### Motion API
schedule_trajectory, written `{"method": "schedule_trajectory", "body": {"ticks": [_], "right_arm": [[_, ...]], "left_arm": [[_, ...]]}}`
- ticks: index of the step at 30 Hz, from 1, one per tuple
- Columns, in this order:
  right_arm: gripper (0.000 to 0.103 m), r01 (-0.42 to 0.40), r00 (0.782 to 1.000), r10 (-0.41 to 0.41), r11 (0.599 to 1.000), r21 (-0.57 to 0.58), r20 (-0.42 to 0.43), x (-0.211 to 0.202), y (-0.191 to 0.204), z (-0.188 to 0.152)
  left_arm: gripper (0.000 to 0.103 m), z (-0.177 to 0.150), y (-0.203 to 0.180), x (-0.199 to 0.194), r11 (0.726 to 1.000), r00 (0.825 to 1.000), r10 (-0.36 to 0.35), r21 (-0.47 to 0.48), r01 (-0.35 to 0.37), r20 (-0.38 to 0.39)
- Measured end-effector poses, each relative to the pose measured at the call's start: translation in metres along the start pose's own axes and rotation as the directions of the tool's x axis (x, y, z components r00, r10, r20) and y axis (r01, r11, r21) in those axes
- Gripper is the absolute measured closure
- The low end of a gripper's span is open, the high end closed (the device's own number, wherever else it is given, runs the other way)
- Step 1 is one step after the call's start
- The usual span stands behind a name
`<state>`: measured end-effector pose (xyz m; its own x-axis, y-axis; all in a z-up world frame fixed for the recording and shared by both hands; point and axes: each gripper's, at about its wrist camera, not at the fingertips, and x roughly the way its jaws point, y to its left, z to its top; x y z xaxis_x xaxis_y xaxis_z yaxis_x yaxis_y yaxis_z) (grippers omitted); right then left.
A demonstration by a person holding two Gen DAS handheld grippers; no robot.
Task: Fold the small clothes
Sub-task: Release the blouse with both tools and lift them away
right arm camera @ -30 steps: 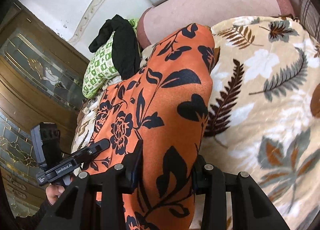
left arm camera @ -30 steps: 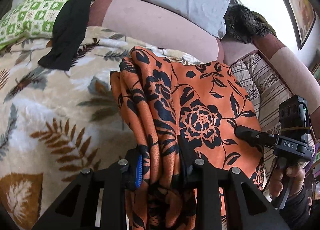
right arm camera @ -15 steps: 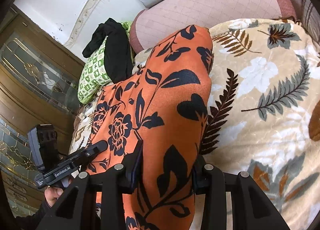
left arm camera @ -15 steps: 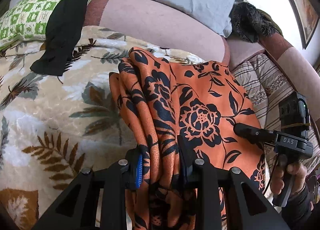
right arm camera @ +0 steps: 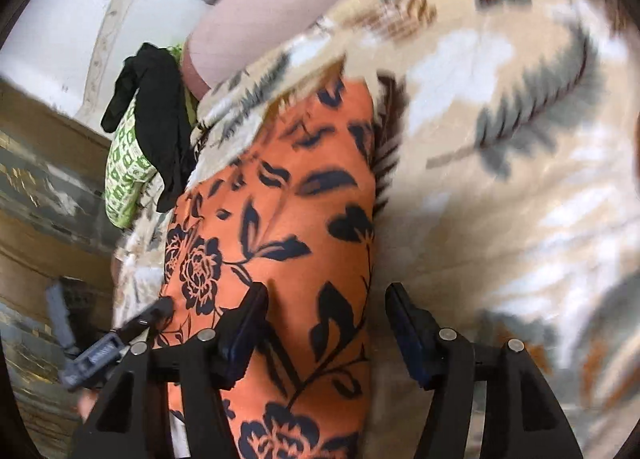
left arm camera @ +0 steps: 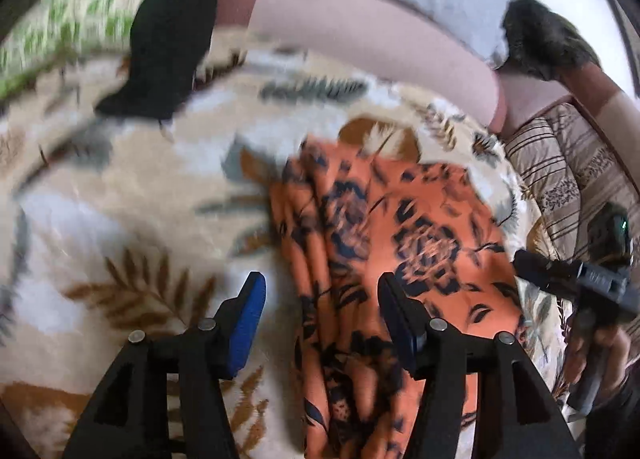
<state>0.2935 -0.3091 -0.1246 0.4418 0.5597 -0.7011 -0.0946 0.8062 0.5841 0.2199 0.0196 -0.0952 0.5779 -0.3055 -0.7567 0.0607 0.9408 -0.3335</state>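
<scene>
a: where was the orange cloth with the black flower print [left arm camera: 400, 243]?
b: on the bed, lying on the cream leaf-patterned fleece blanket [left arm camera: 132, 227], bunched into long pleats on its left side, flatter toward the right.
a: left hand-held gripper [left arm camera: 322, 295]?
b: jaws had just been opening, stood about halfway apart. the pleated edge sat between them, the right pad about against it, but they weren't clamping it. read as released.
a: right hand-held gripper [right arm camera: 326, 307]?
b: same, jaws just opened to about half. the cloth's right edge ran up between them, the left pad close on the print, no squeeze that i could see. frames were blurred, so contact was hard to call.
a: handling?
b: looked thin, light, limp. it draped and creased easily, maybe a bit slick, so folds could slide on the fluffy blanket. not fragile.
a: where to take hold?
b: my guess was the two near corners or the near edge, one per gripper, pinching all layers of the pleats so none dropped out.
a: other stuff?
b: black garment [left arm camera: 168, 31] draped over a green-and-white patterned pillow [left arm camera: 72, 19] at the far left, well apart from the cloth. pink bolster cushion [left arm camera: 360, 31] behind.
</scene>
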Motion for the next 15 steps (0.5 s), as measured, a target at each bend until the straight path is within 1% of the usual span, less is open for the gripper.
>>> {"method": "schedule_trajectory", "body": {"ticks": [2,3,4,5,6,7,8,9,10,11,12,14,15], "right_arm": [[0.038,-0.030,0.998,0.031,0.999,-0.018,0.060,-0.018,0.011,0.008],[0.038,-0.053,0.996,0.055,0.998,-0.022,0.074,-0.022,0.017,0.012],[0.038,-0.095,0.993,0.096,0.995,-0.024,0.074,-0.022,0.021,0.015],[0.037,-0.130,0.989,0.131,0.991,-0.023,0.064,-0.019,0.027,0.018],[0.036,-0.158,0.986,0.158,0.987,-0.020,0.055,-0.012,0.030,0.020],[0.034,-0.167,0.985,0.167,0.986,-0.011,0.045,-0.003,0.031,0.021],[0.030,-0.173,0.985,0.173,0.985,0.005,0.024,0.009,0.028,0.021],[0.027,-0.170,0.985,0.171,0.984,0.047,-0.020,0.026,0.019,0.020],[0.027,-0.146,0.988,0.150,0.985,0.088,-0.039,0.040,0.011,0.019],[0.027,-0.138,0.990,0.141,0.983,0.119,-0.022,0.043,0.007,0.017],[0.027,-0.145,0.989,0.144,0.982,0.119,0.014,0.036,0.012,0.016],[0.027,-0.151,0.988,0.149,0.988,0.044,0.050,0.017,0.032,0.010],[0.027,-0.149,0.987,0.147,0.989,0.020,0.063,0.009,0.040,0.005]], "left_arm": [[0.043,0.004,-0.006,-0.005,0.999,0.999,-0.034,0.012,0.034,0.015],[0.043,0.005,-0.012,-0.004,0.999,0.999,-0.046,0.027,0.046,0.019],[0.043,0.005,-0.018,-0.001,0.998,0.999,-0.048,0.047,0.047,0.015],[0.043,0.003,-0.022,0.007,0.997,1.000,-0.029,0.068,0.029,-0.001],[0.043,-0.001,-0.021,0.021,0.996,0.999,0.037,0.079,-0.034,-0.035],[0.043,-0.004,-0.017,0.032,0.994,0.994,0.089,0.075,-0.084,-0.063],[0.040,-0.008,-0.010,0.046,0.989,0.984,0.141,0.055,-0.135,-0.108],[0.038,-0.011,0.003,0.053,0.994,0.985,0.102,-0.017,-0.105,-0.136],[0.036,-0.011,0.008,0.050,0.994,0.988,0.085,-0.053,-0.092,-0.133],[0.036,-0.010,0.009,0.043,0.994,0.989,0.085,-0.065,-0.093,-0.120],[0.036,-0.009,0.006,0.032,0.994,0.991,0.102,-0.042,-0.106,-0.089],[0.036,-0.009,-0.003,0.016,0.991,0.990,0.135,0.022,-0.134,-0.045],[0.036,-0.010,-0.004,0.008,0.990,0.990,0.135,0.034,-0.134,-0.032]]}}
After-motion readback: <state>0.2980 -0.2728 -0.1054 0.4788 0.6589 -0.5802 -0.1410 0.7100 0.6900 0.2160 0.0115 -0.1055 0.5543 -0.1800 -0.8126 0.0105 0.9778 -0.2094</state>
